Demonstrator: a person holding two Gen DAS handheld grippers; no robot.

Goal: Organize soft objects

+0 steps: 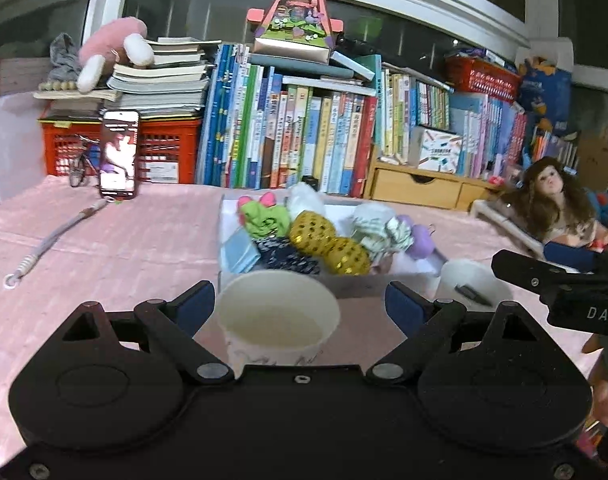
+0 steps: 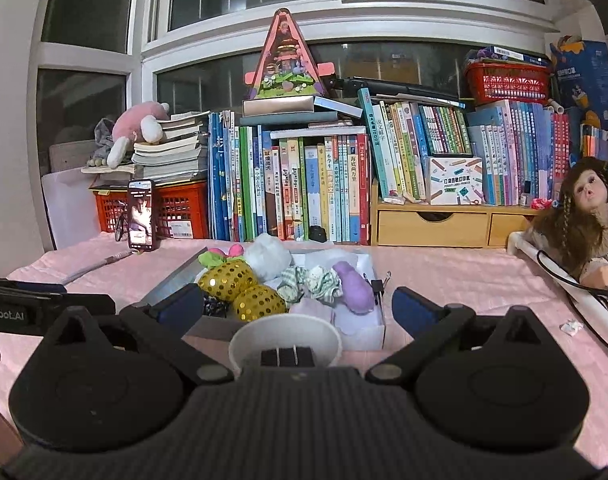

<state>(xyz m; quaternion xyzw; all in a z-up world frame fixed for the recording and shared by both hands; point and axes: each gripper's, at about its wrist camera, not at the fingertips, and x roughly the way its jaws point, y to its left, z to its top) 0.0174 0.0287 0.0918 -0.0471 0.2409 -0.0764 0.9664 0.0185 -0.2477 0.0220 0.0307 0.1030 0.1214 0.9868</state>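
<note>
A white box [image 1: 356,285] on the pink tablecloth holds several soft things: a green plush with pink ears [image 1: 265,218], a gold sequin piece [image 1: 328,242], striped green-white cloth [image 1: 380,230], a purple plush [image 1: 422,240] and a white fluffy piece [image 1: 306,198]. The box [image 2: 368,334] also shows in the right wrist view with the gold piece [image 2: 239,286] and purple plush [image 2: 354,286]. My left gripper [image 1: 299,306] is open around an empty paper cup [image 1: 277,320], not touching it. My right gripper [image 2: 297,308] is open above a second paper cup [image 2: 283,344].
A phone [image 1: 119,154] stands at the back left with a coiled cord [image 1: 51,240] before it. Books [image 1: 304,136], red crates [image 1: 167,152] and a wooden drawer unit [image 1: 420,186] line the back. A doll [image 2: 584,216] lies at the right.
</note>
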